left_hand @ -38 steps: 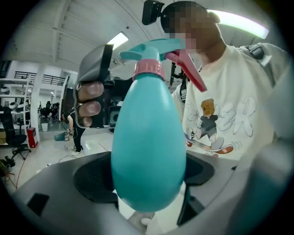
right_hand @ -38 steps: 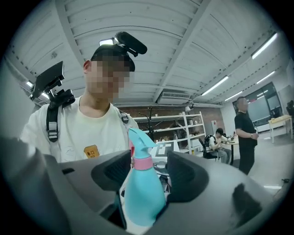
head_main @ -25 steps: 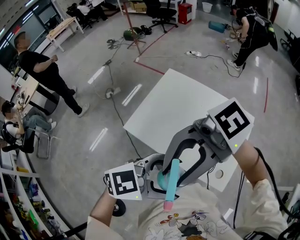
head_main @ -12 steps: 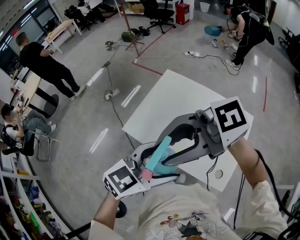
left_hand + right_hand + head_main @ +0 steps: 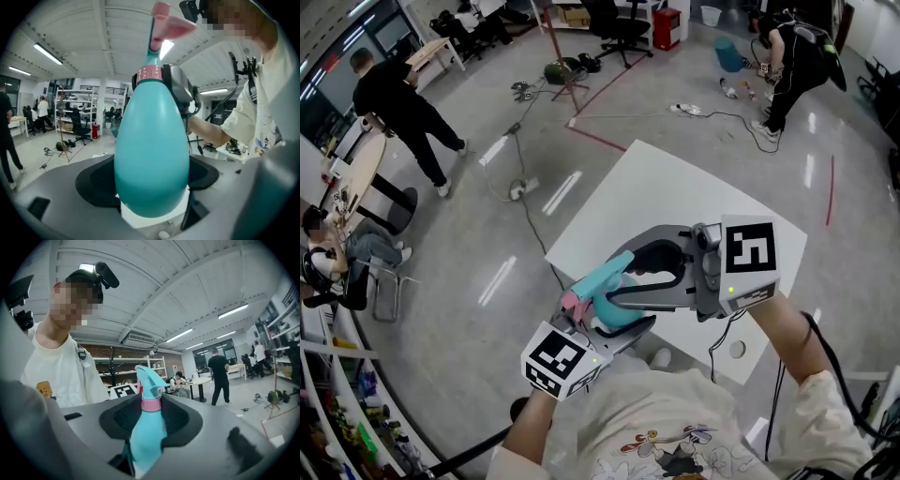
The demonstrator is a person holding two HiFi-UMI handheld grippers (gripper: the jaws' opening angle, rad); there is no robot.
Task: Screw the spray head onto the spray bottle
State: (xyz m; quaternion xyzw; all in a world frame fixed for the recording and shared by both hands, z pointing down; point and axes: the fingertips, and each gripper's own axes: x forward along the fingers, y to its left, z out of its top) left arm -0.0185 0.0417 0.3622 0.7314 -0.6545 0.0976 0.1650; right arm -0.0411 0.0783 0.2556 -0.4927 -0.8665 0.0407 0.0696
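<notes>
Two grips are seen on the spray bottle (image 5: 614,302), held aloft at the 7 o'clock edge of the table (image 5: 675,197). The left gripper (image 5: 152,187) is closed wide on its body, the right gripper (image 5: 147,427) narrowly on its neck. The spray head (image 5: 149,378) could be cross-threaded if turned askew.

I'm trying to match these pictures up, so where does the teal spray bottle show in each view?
Head view: spray bottle just below centre, tilted up to the right.
Left gripper view: it fills the centre, upright, spray head on top.
Right gripper view: bottom centre, narrow.
Shared landmark: the person in black, at upper left, far left edge, right of centre.
</notes>
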